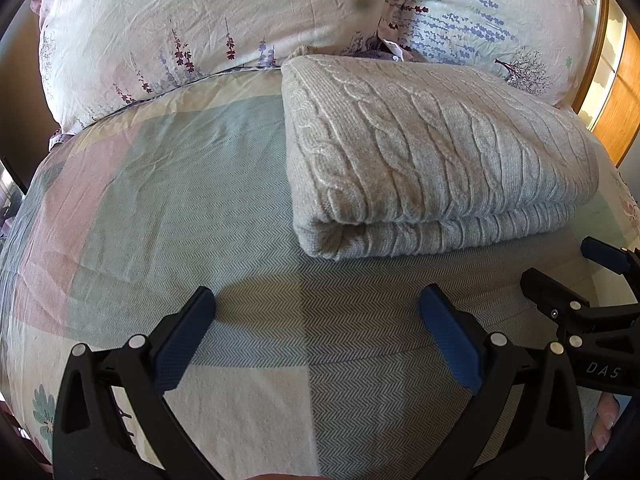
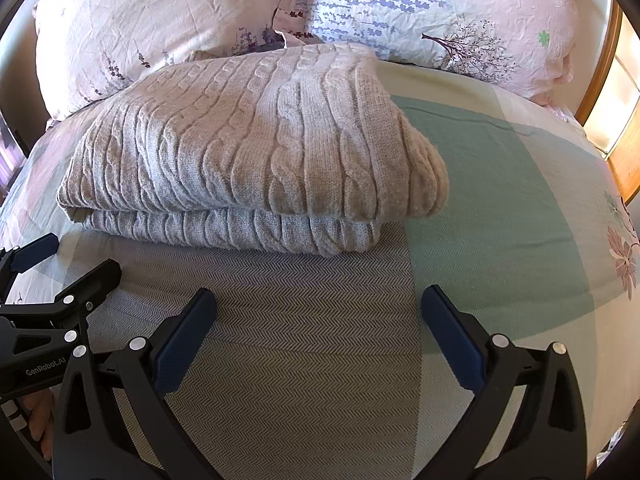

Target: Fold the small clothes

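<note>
In the left wrist view the left gripper (image 1: 316,304) fills the bottom of the frame, its black arms spread and its blue-padded jaws released, with only the herringbone-patterned patchwork bedspread (image 1: 192,200) showing in the wide gap between them. The right wrist view shows the same for the right gripper (image 2: 318,306): jaws spread apart low in the frame, grasping nothing, over a grey herringbone patch of the bedspread (image 2: 500,200). Each gripper also shows in the other's picture: the right gripper (image 1: 576,276) enters at the lower right edge of the left view, its jaws apart, and the left gripper (image 2: 68,260) enters at the lower left edge of the right view, likewise parted, so the two sit side by side near the front of the bed. Beyond both, in the middle of each frame, lies the pale grey-beige cable-knit sweater (image 1: 432,152), folded into a thick rectangular bundle with a rounded fold edge facing the cameras; it sits right of centre in the left view and left of centre in the right view (image 2: 248,148). It rests flat on the bedspread, apart from both grippers. Behind it, across the top of the frames, two pinkish floral-print pillows (image 1: 200,28) lean together, the sweater's far edge close against them (image 2: 460,12). A strip of wooden furniture (image 1: 616,96) shows at the right edge.
</note>
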Demonstrator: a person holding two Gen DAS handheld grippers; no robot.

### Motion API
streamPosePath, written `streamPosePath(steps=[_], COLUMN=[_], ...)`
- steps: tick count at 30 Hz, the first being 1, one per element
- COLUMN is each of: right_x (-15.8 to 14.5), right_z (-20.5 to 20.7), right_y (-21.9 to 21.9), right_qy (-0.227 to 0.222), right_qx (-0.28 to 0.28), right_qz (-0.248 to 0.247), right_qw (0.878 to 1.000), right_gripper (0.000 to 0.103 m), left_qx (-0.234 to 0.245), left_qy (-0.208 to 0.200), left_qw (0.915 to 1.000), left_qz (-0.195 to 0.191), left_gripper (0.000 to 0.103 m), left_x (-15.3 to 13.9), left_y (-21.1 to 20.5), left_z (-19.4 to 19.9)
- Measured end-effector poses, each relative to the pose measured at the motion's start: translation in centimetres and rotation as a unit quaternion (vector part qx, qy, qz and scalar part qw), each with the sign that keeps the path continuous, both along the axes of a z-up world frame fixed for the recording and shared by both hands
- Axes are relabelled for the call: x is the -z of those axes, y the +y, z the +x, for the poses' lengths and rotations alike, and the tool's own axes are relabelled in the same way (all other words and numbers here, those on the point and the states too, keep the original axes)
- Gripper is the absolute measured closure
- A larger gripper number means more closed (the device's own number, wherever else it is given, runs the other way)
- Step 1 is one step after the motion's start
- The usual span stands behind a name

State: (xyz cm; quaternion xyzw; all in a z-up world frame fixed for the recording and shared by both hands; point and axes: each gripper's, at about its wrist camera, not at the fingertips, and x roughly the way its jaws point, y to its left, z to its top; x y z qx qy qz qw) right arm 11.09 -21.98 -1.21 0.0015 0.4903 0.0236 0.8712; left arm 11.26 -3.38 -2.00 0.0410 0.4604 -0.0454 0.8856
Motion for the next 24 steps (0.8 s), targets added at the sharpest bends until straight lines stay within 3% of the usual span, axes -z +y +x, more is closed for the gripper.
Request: streamPosePath(steps=[24], right_x=[-0.15], right_z=[-0.04], right_y=[-0.12], right_qy=[-0.006], right_qx=[0.001], right_qz=[0.001], right_qw=[1.0], right_gripper=[0.001], left_qx=[-0.001], left_qy=[0.0], left_qw=[1.0], left_qz=[0.0], left_gripper=[0.002], left_x=[0.01], left_y=[-0.03], left_z=[0.04])
